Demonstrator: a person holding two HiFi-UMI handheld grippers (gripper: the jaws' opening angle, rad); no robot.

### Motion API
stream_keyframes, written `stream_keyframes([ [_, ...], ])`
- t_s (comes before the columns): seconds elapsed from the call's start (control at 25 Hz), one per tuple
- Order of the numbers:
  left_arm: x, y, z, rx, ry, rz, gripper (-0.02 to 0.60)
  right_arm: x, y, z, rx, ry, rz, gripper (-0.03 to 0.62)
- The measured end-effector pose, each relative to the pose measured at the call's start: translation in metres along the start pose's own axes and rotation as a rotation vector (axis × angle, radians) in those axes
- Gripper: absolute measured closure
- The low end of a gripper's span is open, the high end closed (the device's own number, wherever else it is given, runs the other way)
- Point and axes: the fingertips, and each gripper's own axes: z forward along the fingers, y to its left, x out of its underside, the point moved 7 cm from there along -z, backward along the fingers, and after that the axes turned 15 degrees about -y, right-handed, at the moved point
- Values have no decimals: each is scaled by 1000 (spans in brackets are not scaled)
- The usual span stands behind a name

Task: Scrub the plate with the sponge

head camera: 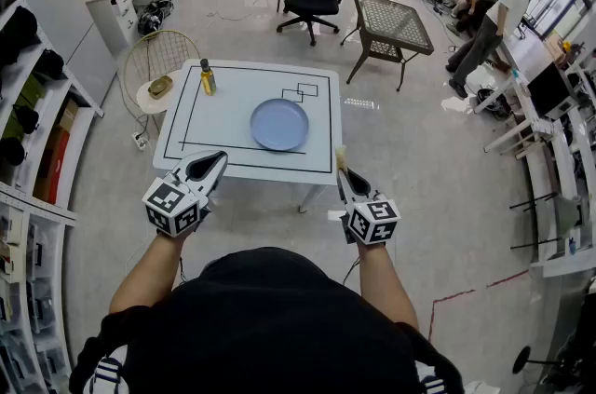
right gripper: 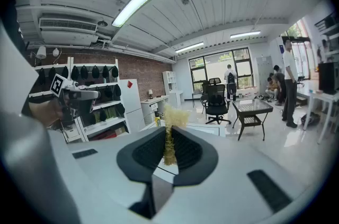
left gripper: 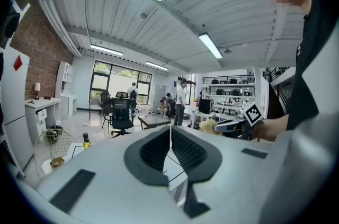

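Plate, blue and round, lies flat and bare on the right half of the white table, within the black outline drawn there, its near rim about on the front line. Nothing touches it or steadies it.

The sponge is a yellowish piece pinched upright in the right gripper, whose jaws are clamped on it so hard that it is squashed thin between the pads, with only a frayed tuft standing past the tips. That gripper hangs at the table's near edge, short of the plate. The left gripper hovers near the same edge further left; its jaws are pressed together with nothing between them.

A bottle of yellow liquid stands at the far left of the table, well apart from the plate.

Likely trouble:
- The plate is loose on a smooth top, so scrubbing strokes could push it around or toward the table's right edge. The left gripper would have to open and take the rim, or press down on it, to stop that.
- Little sponge sticks out, so a steep approach may bring the hard jaw tips onto the plate rather than the soft tuft.
- Sideways drag could twist the thin sponge out of the grip.
- A wide sweep to the left is the only way the bottle looks at risk.
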Motion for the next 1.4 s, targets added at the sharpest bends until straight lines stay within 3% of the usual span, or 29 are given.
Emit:
stream_keyframes([
  [0.36, 13, -25, 16, 23, 26, -26, 572, 3, -12, -12, -16, -13, 22, 565],
  [0.8, 15, -18, 20, 8, 38, -22, 572, -11, -19, 0, -21, -75, 86, 563],
  [1.4, 36, 55, 62, 44, 62, -93, 572, -1, -29, 68, 23, -5, 90, 563],
])
